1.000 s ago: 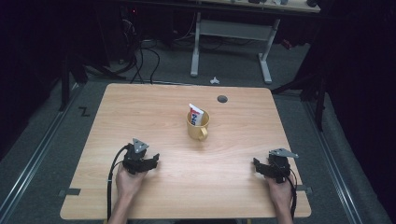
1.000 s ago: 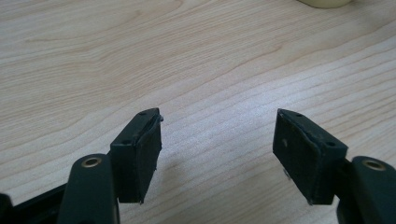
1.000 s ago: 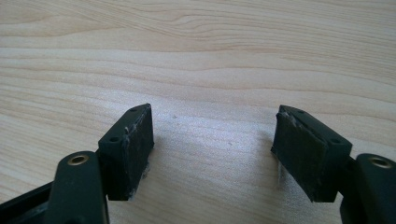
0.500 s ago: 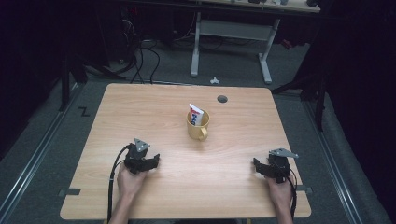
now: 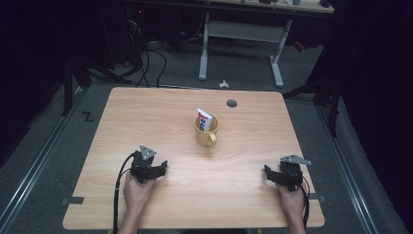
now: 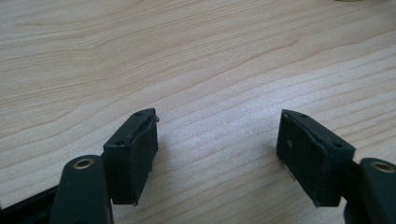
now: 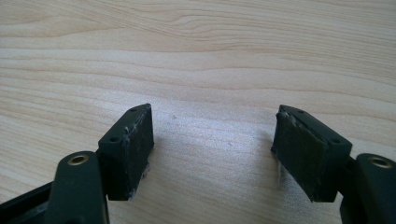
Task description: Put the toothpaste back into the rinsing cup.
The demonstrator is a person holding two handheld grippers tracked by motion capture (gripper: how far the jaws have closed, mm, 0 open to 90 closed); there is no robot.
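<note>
My left hand (image 5: 137, 191) rests on the near part of the bench (image 5: 146, 117), forearm coming in from the near edge, with the left tongs (image 5: 157, 169) held low over the wood and pointing away from me, a little toward the middle. My right hand (image 5: 292, 201) lies the same way near the right-hand corner on my side, and the right tongs (image 5: 271, 174) point inward across the bench, a grey three-cornered plate on top. In the left gripper view the left tongs (image 6: 217, 140) stand wide apart with bare wood grain between the two black pads; their jaws have just been opening, and nothing lies between them. In the right gripper view the right tongs (image 7: 212, 135) gape about as wide, also with only the bench top between the pads, which look scuffed and pale along their edges. The nearest thing to either hand is a yellow mug (image 5: 206, 131) standing upright toward the middle of the bench, well apart from both tongs, its handle turned toward my side. A toothpaste tube (image 5: 204, 119) stands in it, leaning against the rim, white with a red band and dark blue lettering too small for me to read.
</note>
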